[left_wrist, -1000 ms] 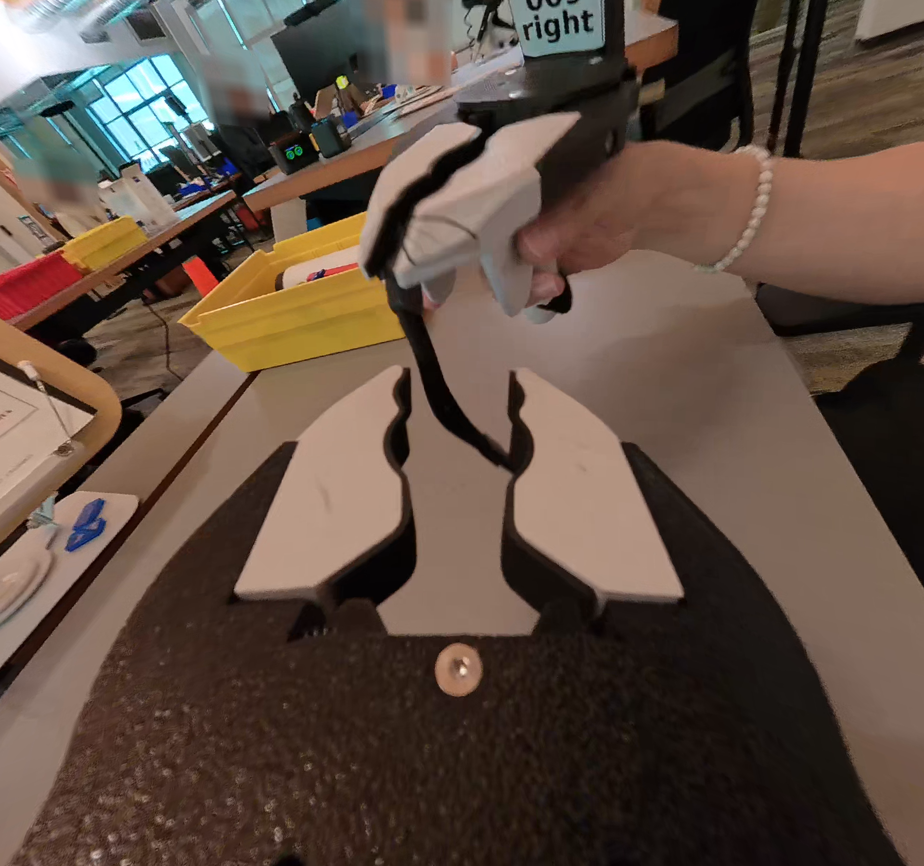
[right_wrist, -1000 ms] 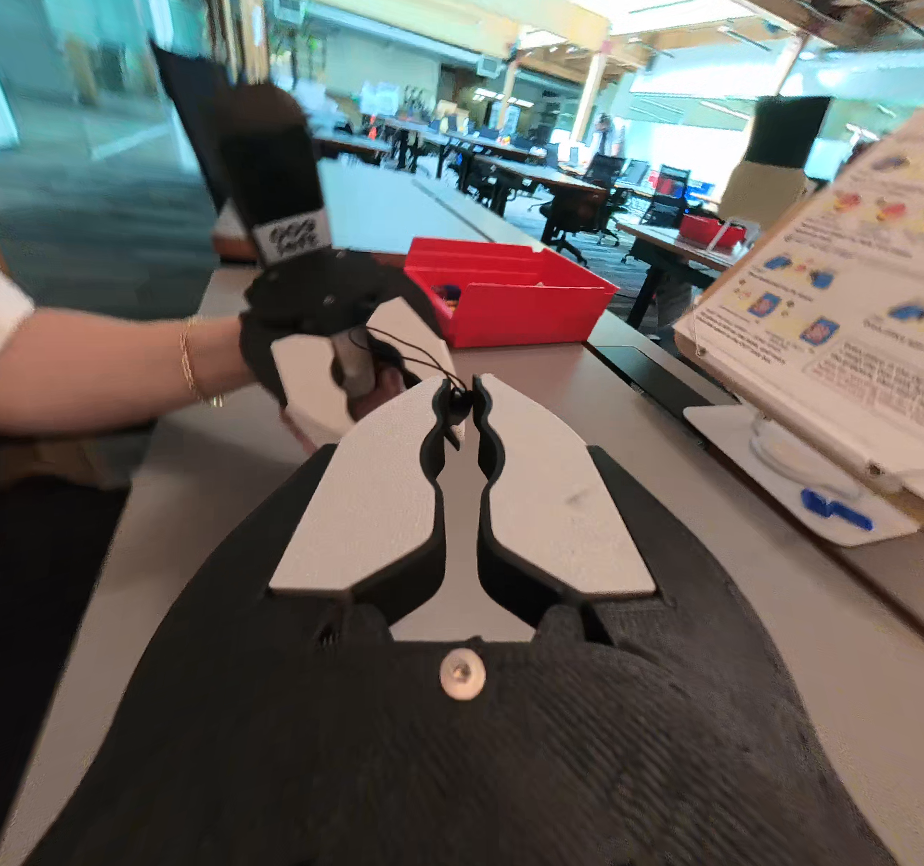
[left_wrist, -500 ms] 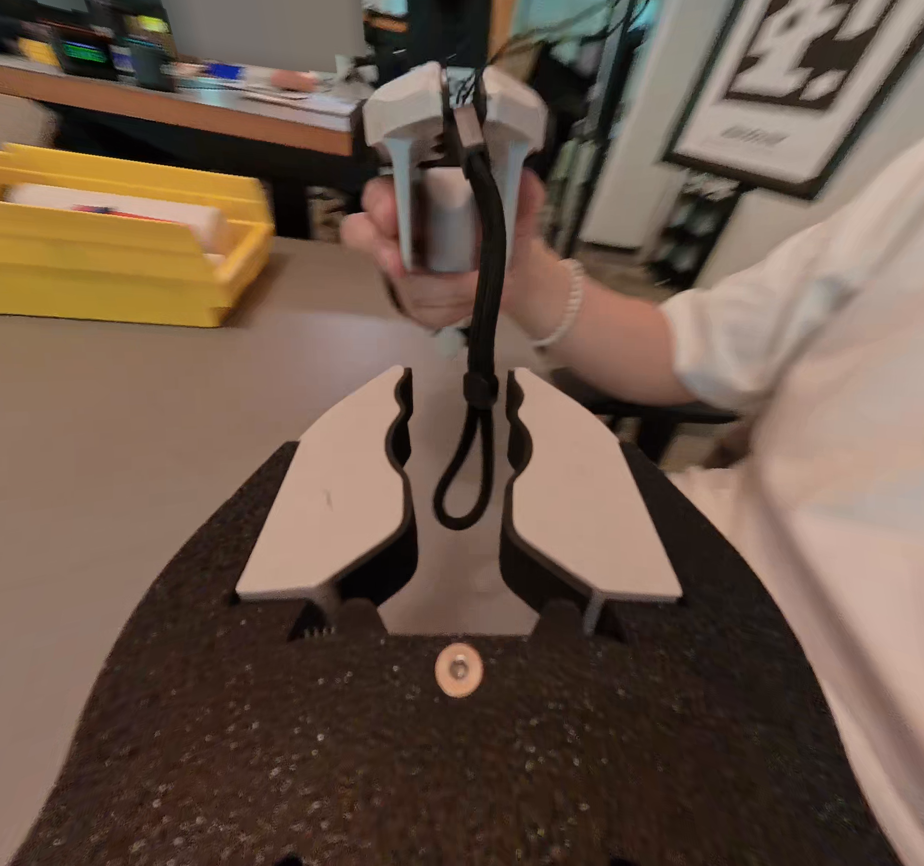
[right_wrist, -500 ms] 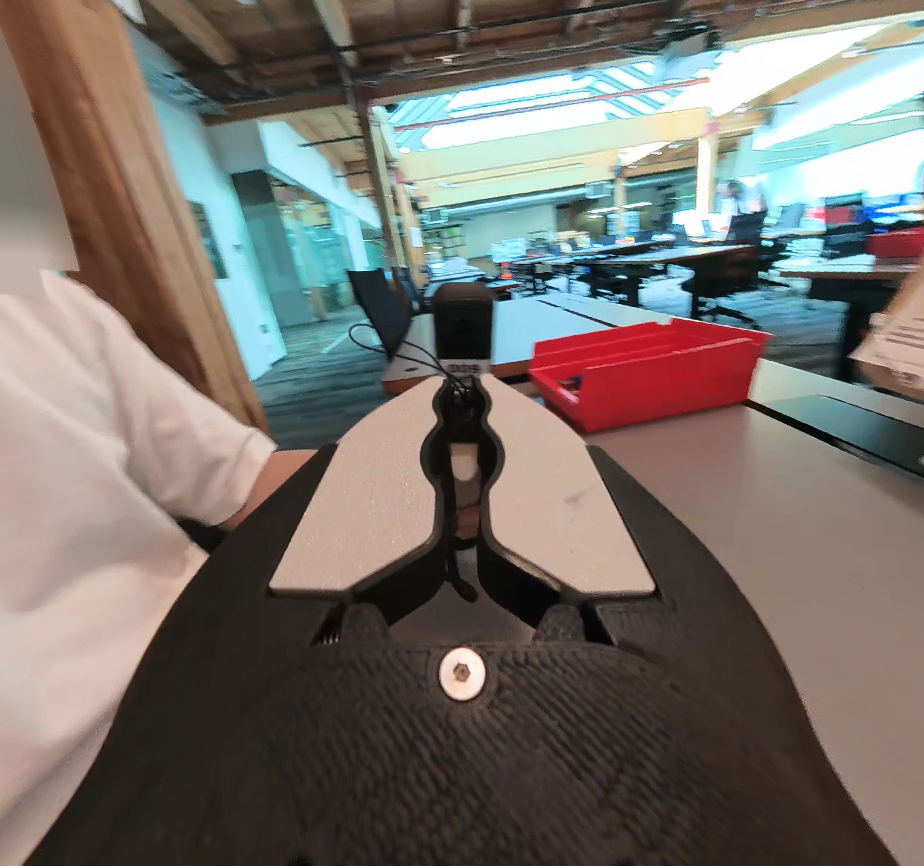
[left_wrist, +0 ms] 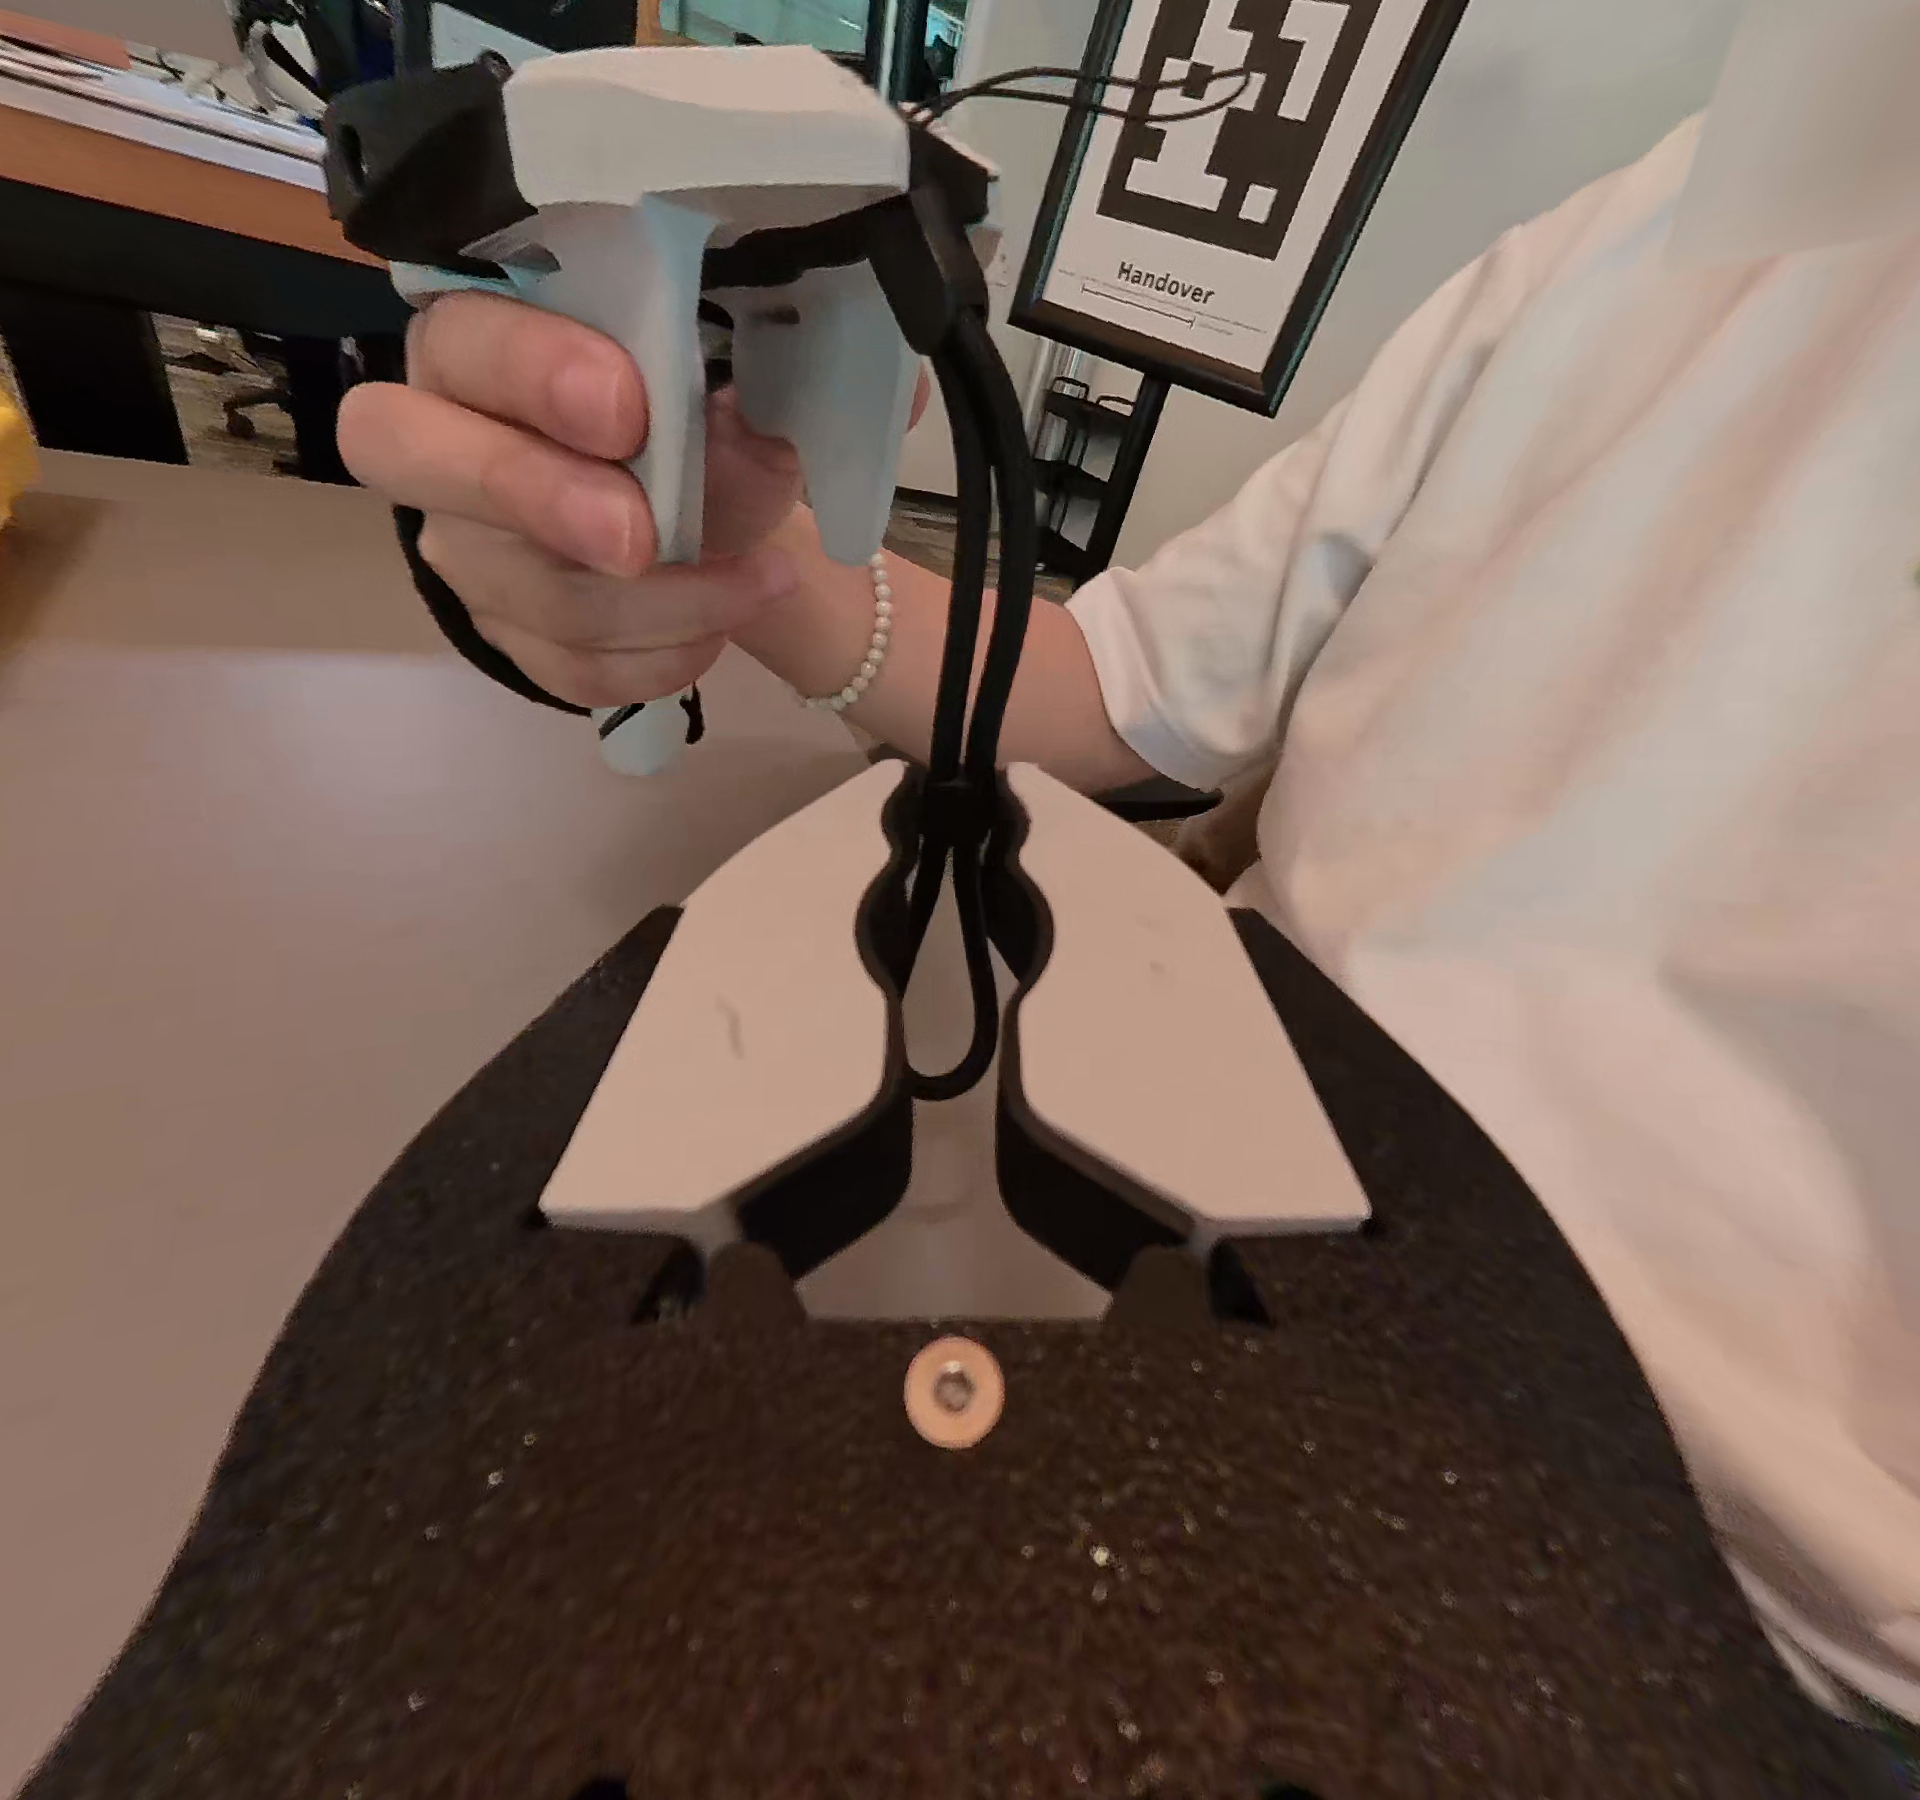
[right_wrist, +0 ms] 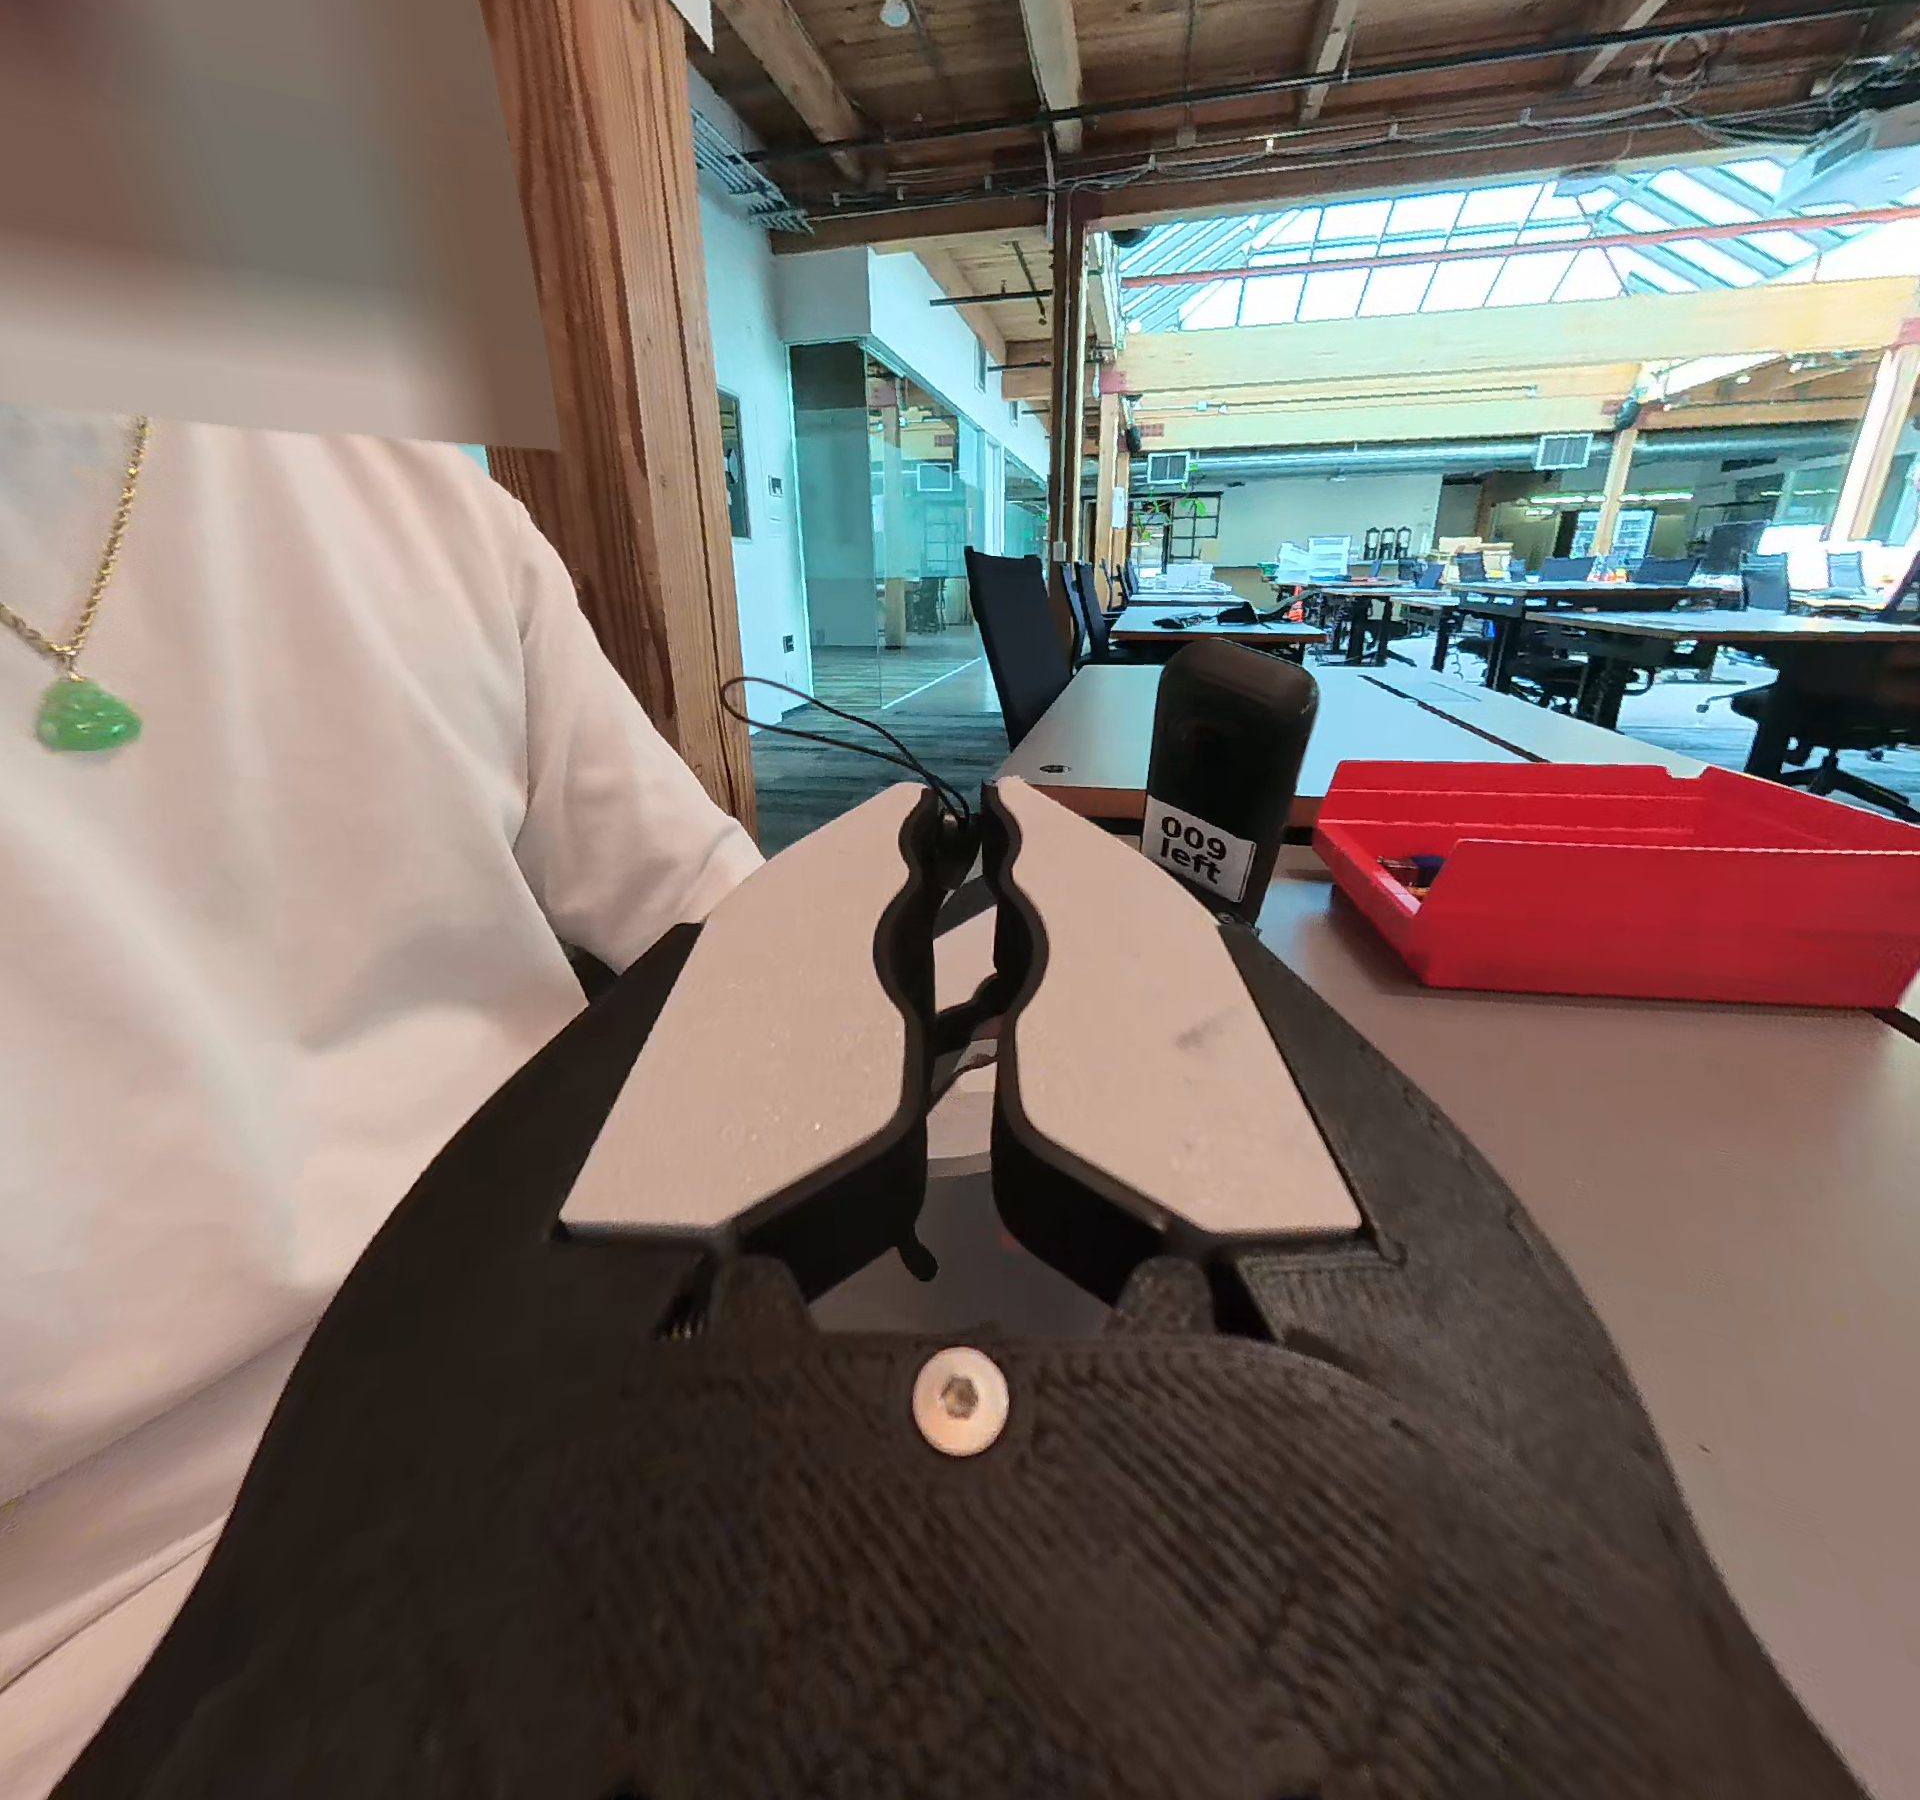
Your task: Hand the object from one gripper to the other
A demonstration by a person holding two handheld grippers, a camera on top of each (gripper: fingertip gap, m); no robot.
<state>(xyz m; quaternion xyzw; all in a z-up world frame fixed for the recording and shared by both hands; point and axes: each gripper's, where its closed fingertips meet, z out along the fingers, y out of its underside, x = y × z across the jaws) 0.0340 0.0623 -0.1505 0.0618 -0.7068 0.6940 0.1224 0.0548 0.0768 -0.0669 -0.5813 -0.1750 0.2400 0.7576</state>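
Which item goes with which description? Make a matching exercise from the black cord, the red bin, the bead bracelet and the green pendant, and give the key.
Things:
1. black cord
2. red bin
3. bead bracelet
4. green pendant

Descriptions:
A. around the wrist of the hand that holds the right hand-held gripper
B. resting on the grey table
C. hanging from a gold chain
D. pinched by both the left hand-held gripper and the right one

Pairs: 1-D, 2-B, 3-A, 4-C

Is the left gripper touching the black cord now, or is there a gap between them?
Touching. In the left wrist view, the left gripper has its fingertips closed onto the black cord at its small collar, with no gap visible either side.
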